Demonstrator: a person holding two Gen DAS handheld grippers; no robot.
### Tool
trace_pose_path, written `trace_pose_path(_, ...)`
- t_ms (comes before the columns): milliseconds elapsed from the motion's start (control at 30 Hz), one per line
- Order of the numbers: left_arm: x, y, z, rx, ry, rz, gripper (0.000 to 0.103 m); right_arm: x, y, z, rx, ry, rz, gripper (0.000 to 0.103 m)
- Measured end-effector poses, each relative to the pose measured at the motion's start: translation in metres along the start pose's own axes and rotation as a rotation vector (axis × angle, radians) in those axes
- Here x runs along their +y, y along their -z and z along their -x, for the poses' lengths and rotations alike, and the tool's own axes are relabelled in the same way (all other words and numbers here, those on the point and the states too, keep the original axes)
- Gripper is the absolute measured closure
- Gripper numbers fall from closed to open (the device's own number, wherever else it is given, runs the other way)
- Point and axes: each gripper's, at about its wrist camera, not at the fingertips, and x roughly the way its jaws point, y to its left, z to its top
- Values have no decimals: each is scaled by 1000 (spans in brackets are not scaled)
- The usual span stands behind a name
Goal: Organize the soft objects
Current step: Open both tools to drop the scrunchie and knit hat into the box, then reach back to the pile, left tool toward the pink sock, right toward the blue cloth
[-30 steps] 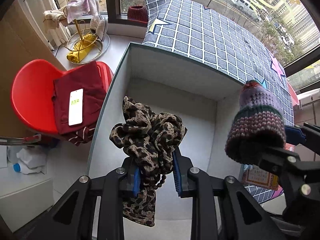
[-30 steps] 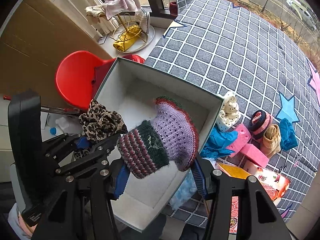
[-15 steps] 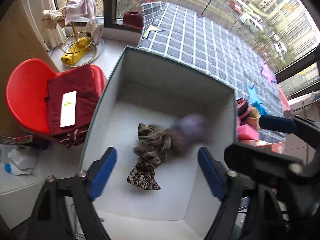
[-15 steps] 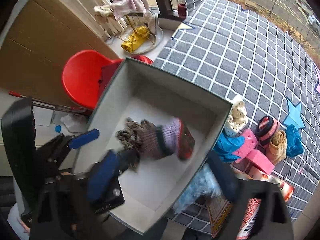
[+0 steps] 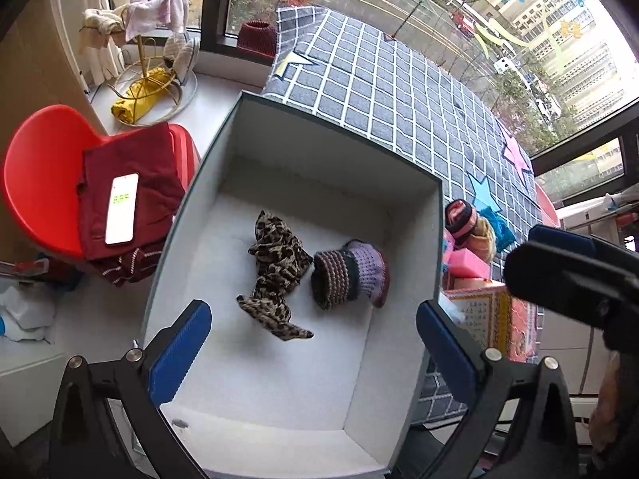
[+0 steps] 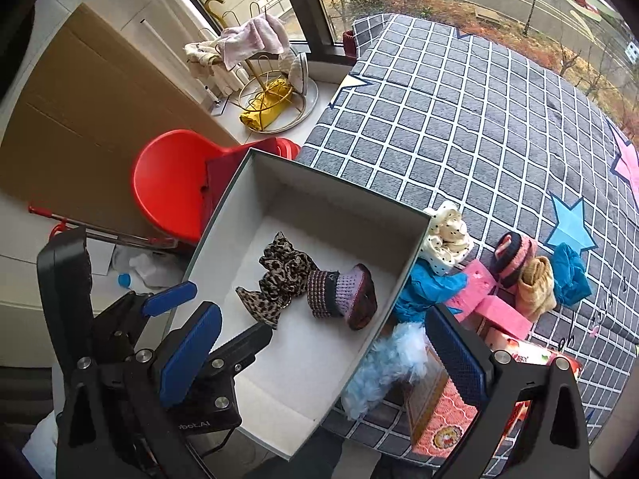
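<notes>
A leopard-print scarf (image 5: 275, 271) and a purple striped knit hat (image 5: 349, 275) lie side by side on the floor of a white open box (image 5: 319, 147); both also show in the right wrist view, scarf (image 6: 279, 277) and hat (image 6: 343, 295). My left gripper (image 5: 315, 353) is open and empty above the box's near end. My right gripper (image 6: 323, 355) is open and empty above the box's right rim (image 6: 403, 279). Its black body shows at the right in the left wrist view (image 5: 575, 275).
Right of the box on the checked blanket (image 6: 459, 119) lie a dotted cream cloth (image 6: 445, 239), blue cloths (image 6: 431, 285), pink blocks (image 6: 495, 307), a fluffy blue item (image 6: 387, 363) and knit pieces (image 6: 523, 267). A red chair (image 5: 36, 183) with folded red clothes and a phone (image 5: 122, 207) stands left.
Both grippers have opened and let go; the scarf and the hat dropped into the box and now lie still on its floor. Both grippers have pulled back and up.
</notes>
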Motion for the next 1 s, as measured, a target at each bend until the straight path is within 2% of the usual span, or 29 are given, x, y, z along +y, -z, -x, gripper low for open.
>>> trace_pose_path(200, -11, 5, 12, 22, -11, -23, 0, -10, 6, 17, -20, -4, -39, 0)
trace_pose_path(367, -30, 3, 22, 42, -17, -95, 0, -30, 17, 42, -60, -11, -104, 0)
trace_pose_path(567, -63, -8, 27, 54, -21, -185, 0, -82, 37, 68, -100, 35, -244, 0)
trace_pose_path(800, -110, -25, 13, 73, -62, -280, 0, -158, 71, 71, -84, 69, -450, 0)
trace_pose_path(900, -123, -33, 10, 71, -69, -262, 0, -181, 73, 65, -62, 85, -459, 0)
trace_pose_path(1000, -130, -39, 10, 78, -91, -240, 0, -194, 56, 52, -39, 107, -407, 0)
